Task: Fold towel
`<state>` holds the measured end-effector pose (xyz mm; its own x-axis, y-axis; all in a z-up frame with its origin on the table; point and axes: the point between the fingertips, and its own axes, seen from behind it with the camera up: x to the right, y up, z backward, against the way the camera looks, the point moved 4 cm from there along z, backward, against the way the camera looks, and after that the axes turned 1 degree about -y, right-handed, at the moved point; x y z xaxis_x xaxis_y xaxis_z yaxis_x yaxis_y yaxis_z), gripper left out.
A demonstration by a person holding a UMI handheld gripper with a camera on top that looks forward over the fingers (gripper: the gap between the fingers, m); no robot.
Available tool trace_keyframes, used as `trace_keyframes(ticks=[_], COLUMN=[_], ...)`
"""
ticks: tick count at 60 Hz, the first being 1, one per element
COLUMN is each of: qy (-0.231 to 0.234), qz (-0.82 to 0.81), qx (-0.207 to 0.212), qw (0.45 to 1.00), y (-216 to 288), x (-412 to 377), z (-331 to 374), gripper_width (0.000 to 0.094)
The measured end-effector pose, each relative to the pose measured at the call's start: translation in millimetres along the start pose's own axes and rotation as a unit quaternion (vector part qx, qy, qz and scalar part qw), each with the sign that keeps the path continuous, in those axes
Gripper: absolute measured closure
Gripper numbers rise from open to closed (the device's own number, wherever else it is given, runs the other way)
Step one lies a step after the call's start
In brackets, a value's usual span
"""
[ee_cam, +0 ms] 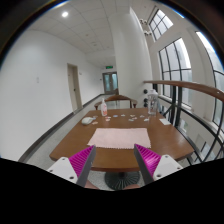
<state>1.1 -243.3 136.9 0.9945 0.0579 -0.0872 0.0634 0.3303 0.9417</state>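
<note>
A pale pink towel [120,137] lies flat and spread out on the brown wooden table [75,147], near its front edge. My gripper [115,160] is raised in front of the table and short of the towel. Its two fingers with magenta pads [82,159] stand wide apart with nothing between them. Between the fingers I see the table's front edge and its dark round pedestal base [122,180] on the floor.
Bottles and small items [103,106] stand at the table's far end, with white objects [131,116] mid-table. A wooden handrail [195,90] runs along the windows [172,62] on the right. A door [74,88] is in the left wall; open floor lies left of the table.
</note>
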Motion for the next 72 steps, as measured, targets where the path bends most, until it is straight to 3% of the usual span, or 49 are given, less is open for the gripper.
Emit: trace_keyframes(ticks=[13,24,34,44,48,54,65,72], qy=[0.034,0.065,0.043,0.003,0.010,0.005,0.029,0.023], qz=[0.025,0.035,0.042,0.059,0.060,0.056,0.052,0.042], qx=[-0.028,-0.063,-0.089,-0.146,-0.171,-0.157,-0.144,-0.078], qw=[0.999,0.995,0.994,0.987,0.983,0.986,0.988,0.996], y=[-11,-16,-8,-28,-41,-40,-34,10], x=[-38,-98,-126,-116,-118,-112,-112,-91], z=[-26,-98,-195,-267,-276,-284,-284,-268], gripper_width=[0.0135,0.0144,0.0167,0.0225,0.0429,0.0905,0.0927,0.0928])
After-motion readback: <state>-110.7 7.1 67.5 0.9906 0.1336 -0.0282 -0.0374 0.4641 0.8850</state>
